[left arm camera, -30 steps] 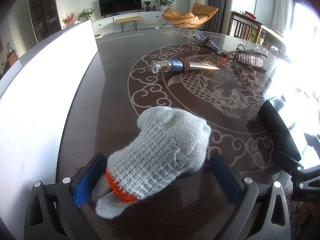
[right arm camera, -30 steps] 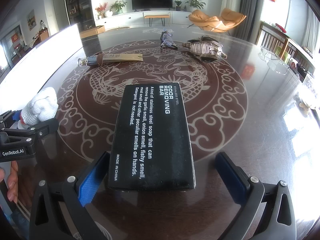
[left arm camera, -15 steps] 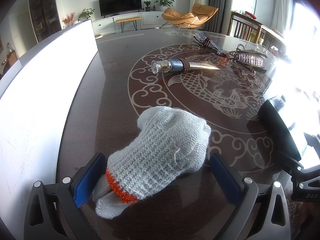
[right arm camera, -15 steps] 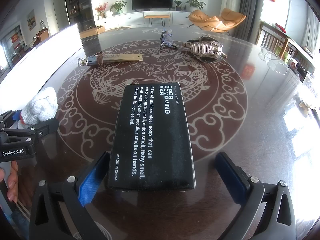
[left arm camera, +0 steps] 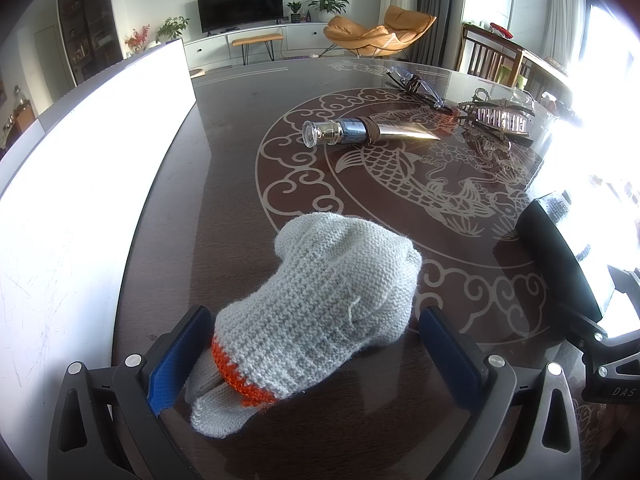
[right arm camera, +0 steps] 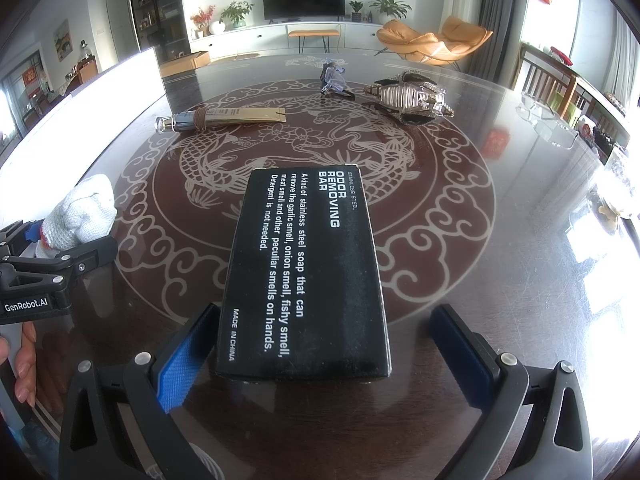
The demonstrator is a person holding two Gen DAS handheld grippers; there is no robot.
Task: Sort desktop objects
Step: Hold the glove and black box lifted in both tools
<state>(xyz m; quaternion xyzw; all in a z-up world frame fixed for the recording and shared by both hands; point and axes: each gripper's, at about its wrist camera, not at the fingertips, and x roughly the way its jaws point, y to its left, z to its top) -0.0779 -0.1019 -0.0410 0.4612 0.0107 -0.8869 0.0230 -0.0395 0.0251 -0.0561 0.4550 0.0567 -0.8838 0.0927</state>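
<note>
A grey knitted glove with an orange cuff lies on the dark table between the wide-open fingers of my left gripper; the left pad is at its cuff, the right pad stands apart. The glove also shows in the right wrist view. A black box labelled "odor removing bar" lies between the open fingers of my right gripper, neither pad touching it. Its edge shows in the left wrist view.
A gold tube with a clear cap, folded glasses and a jewelled hair clip lie farther back. A white panel runs along the table's left side.
</note>
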